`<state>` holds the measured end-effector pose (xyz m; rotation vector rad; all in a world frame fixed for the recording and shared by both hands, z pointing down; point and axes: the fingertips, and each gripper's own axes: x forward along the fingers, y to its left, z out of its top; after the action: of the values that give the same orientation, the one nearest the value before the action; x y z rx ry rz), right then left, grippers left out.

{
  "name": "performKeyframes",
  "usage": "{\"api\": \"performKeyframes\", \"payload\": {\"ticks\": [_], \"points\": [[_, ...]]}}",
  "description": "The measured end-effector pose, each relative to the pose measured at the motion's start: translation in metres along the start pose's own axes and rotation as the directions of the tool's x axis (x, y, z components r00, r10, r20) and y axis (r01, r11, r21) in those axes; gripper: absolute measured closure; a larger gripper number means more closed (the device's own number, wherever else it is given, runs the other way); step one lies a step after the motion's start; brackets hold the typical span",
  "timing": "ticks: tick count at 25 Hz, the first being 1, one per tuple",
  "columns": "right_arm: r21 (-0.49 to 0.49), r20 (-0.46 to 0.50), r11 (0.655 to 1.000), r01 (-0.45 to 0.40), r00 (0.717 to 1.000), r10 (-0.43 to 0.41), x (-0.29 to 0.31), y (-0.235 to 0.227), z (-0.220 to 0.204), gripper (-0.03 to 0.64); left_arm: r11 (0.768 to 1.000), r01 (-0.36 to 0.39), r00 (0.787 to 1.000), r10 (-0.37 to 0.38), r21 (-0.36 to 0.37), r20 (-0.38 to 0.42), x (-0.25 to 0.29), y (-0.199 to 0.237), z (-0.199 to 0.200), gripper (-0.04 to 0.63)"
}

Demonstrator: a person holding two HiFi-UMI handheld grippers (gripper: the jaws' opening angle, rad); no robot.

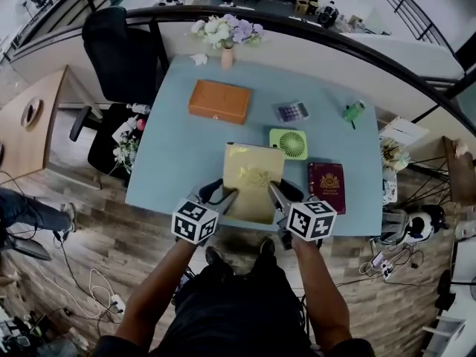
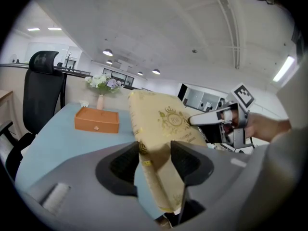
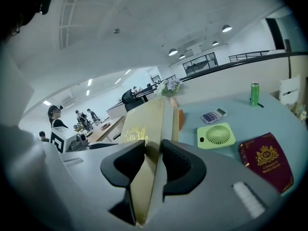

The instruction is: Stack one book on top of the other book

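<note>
Nearest the person, the left gripper (image 1: 223, 195) and right gripper (image 1: 279, 192) each clamp a near corner of the gold book (image 1: 254, 181), one from either side. In both gripper views the pads press on its cover and page edge at a moderate opening. The book sits tilted between them over the near edge of the blue table (image 1: 178, 147). Just to its right the red book (image 1: 326, 187) lies flat on the tabletop, apart from it. Farther back are a green fan (image 1: 288, 143), a calculator (image 1: 291, 111), an orange box (image 1: 219, 101) and a vase of flowers (image 1: 227, 36).
</note>
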<state>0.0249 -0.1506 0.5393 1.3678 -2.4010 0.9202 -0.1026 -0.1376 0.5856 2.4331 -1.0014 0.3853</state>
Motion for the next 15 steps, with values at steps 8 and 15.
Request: {"api": "performKeyframes", "payload": {"ticks": [8, 15], "points": [[0.024, -0.008, 1.000, 0.008, 1.000, -0.007, -0.035, -0.071, 0.013, 0.503, 1.000, 0.004, 1.000, -0.005, -0.017, -0.019, 0.060, -0.052, 0.006, 0.370], [0.048, -0.030, 0.999, 0.017, 0.999, -0.016, -0.060, -0.142, 0.015, 0.505, 0.999, 0.007, 0.999, -0.009, -0.037, -0.052, 0.120, -0.097, 0.000, 0.370]]}}
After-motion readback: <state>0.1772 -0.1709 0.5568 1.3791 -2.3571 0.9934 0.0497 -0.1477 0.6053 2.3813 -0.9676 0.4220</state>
